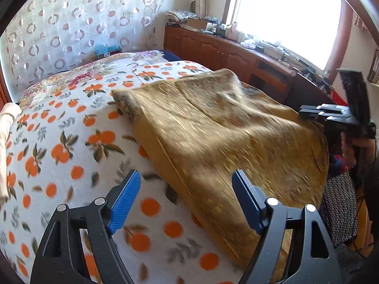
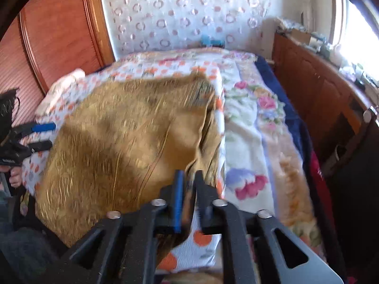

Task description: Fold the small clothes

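A golden-brown cloth (image 1: 225,130) (image 2: 113,142) lies spread and rumpled over the bed's orange-print blanket (image 1: 71,142), blurred in both views. My left gripper (image 1: 187,177) hovers open and wide above the cloth's near left edge, touching nothing; from the right wrist it shows at the far left (image 2: 53,136). My right gripper (image 2: 189,174) is at the cloth's opposite edge, its jaws a narrow gap apart. A fold of the cloth sits loosely between them. In the left wrist view it appears at the right edge (image 1: 302,112), held by a hand.
A floral blanket (image 2: 248,142) covers the bed's far side. A cluttered wooden cabinet (image 1: 213,47) runs under the bright window. A wooden wardrobe (image 2: 59,35) and a patterned curtain (image 1: 71,23) stand behind the bed. A cream garment (image 1: 7,130) lies at the bed's edge.
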`<state>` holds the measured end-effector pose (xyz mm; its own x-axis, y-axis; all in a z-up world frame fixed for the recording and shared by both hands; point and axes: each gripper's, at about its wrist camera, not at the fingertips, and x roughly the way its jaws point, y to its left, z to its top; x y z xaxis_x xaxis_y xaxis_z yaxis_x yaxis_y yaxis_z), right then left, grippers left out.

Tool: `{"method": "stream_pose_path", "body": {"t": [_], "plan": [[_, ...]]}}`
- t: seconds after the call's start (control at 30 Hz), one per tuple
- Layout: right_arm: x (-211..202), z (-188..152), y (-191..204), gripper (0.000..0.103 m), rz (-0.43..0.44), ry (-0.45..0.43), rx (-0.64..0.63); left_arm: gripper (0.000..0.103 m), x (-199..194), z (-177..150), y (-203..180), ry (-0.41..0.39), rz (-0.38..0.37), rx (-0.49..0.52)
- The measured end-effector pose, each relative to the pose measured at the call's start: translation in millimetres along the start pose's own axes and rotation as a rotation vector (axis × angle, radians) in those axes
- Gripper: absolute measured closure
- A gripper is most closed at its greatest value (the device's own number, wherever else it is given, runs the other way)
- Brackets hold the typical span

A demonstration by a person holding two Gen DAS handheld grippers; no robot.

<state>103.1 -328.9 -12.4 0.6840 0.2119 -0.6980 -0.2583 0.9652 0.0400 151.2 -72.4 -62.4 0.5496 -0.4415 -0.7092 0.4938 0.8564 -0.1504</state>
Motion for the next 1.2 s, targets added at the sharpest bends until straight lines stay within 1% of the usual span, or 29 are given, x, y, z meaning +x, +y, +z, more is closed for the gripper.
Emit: {"method": "stream_pose_path", "body": {"t": [0.07,0.1,0.17,0.27,0.33,0.4,0.47,0.57,0.63,0.67,0.7,0.73,0.77,0.8,0.87,0.9,0.97,1.0,1.03,1.07,1.1,1.13,1.17,1.2], "plan": [[-4,12,-6,0.067,0.013,-0.048,0.007,0.023,4,12,7,-0.010,0.016,-0.001],[-5,20,-9,0.066,0.016,-0.067,0.000,0.023,7,20,11,-0.015,0.018,-0.002],[3,35,-12,0.066,0.009,-0.077,-0.028,0.024,14,34,21,-0.020,0.024,-0.008],[33,62,-14,0.066,0.018,-0.054,-0.056,0.030,31,52,35,-0.014,0.021,-0.023],[59,79,-18,0.066,0.028,-0.037,-0.051,0.033,44,62,47,0.002,0.044,-0.033],[86,93,-22,0.066,0.044,-0.008,-0.037,0.033,56,69,57,0.022,0.067,-0.043],[102,103,-25,0.066,0.055,0.004,-0.025,0.033,65,74,65,0.037,0.076,-0.055],[124,111,-27,0.066,0.105,0.062,-0.024,0.033,76,79,77,0.055,0.079,-0.078],[135,116,-26,0.066,0.106,0.080,-0.049,0.033,82,82,83,0.059,0.073,-0.087],[138,121,-26,0.068,0.118,0.082,-0.062,0.033,85,83,86,0.063,0.074,-0.091],[140,123,-25,0.097,0.148,0.084,-0.078,0.033,87,83,88,0.065,0.073,-0.093],[139,129,-22,0.102,0.168,0.079,-0.102,0.033,88,83,90,0.065,0.071,-0.097],[136,133,-19,0.102,0.154,0.052,-0.141,0.033,90,85,91,0.064,0.067,-0.101],[132,139,-17,0.102,0.126,-0.002,-0.181,0.033,91,86,93,0.062,0.062,-0.106],[126,150,-19,0.102,0.116,-0.077,-0.173,0.033,95,88,97,0.062,0.055,-0.117],[127,153,-20,0.102,0.119,-0.091,-0.159,0.033,98,88,98,0.068,0.051,-0.123],[140,152,-16,0.102,0.104,-0.056,-0.178,0.033,104,89,101,0.081,0.040,-0.130],[151,149,-15,0.102,0.087,-0.013,-0.185,0.033,105,90,100,0.074,0.043,-0.121],[163,145,-14,0.101,0.065,0.031,-0.190,0.035,106,91,99,0.076,0.042,-0.117],[169,142,-15,0.092,0.048,0.057,-0.192,0.040,106,91,99,0.077,0.037,-0.116],[172,140,-17,0.082,0.046,0.056,-0.184,0.042,106,92,99,0.078,0.033,-0.115],[170,140,-20,0.076,0.038,0.042,-0.170,0.047,107,92,98,0.079,0.029,-0.111],[168,140,-24,0.064,0.029,0.040,-0.152,0.051,107,92,97,0.081,0.024,-0.108],[167,140,-28,0.059,0.032,0.041,-0.134,0.053,106,91,96,0.080,0.023,-0.106]]}}
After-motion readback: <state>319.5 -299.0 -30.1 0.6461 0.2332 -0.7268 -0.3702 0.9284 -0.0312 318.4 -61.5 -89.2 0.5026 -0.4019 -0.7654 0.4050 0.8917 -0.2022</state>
